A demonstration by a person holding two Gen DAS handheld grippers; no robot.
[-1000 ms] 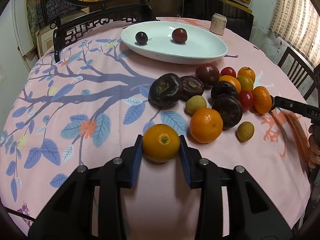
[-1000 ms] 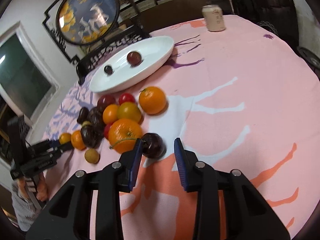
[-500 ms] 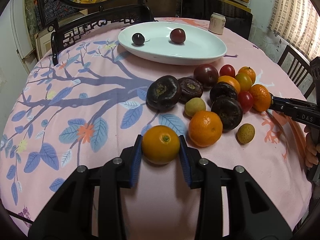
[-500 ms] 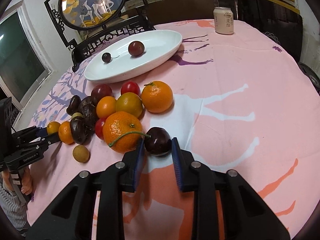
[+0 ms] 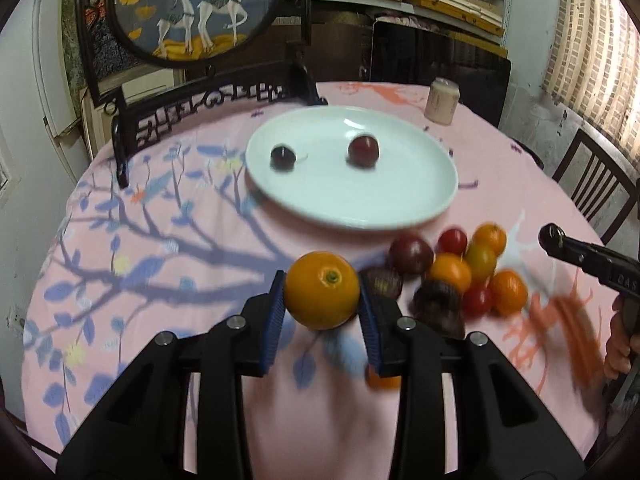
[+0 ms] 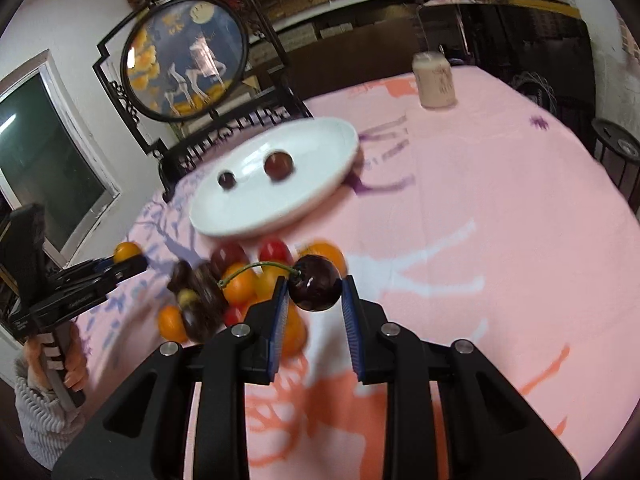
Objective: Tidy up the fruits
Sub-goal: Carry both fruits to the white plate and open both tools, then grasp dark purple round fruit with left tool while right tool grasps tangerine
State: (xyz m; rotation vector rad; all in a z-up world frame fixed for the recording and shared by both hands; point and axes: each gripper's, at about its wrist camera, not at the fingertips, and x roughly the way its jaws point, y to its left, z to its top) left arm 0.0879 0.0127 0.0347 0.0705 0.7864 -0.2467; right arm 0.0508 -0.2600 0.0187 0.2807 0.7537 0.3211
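Left gripper (image 5: 322, 312): clamped on orange (image 5: 322, 295), centre frame.
Right gripper (image 6: 314, 304): clamped on cherry (image 6: 315, 282), centre frame.
White plate (image 5: 400, 216): upper centre, two dark fruits.

White capital letters reading "DAS" stand on the side of the black handheld gripper (image 5: 588, 258) entering from the right edge of the left wrist view; the word is cut off by the frame. In the right wrist view, a line of small pale print runs along the body of the other gripper (image 6: 76, 286), too blurred to read. The pale can (image 6: 434, 80) at the far side of the table carries dark vertical markings on its label, also smeared beyond reading in both views.
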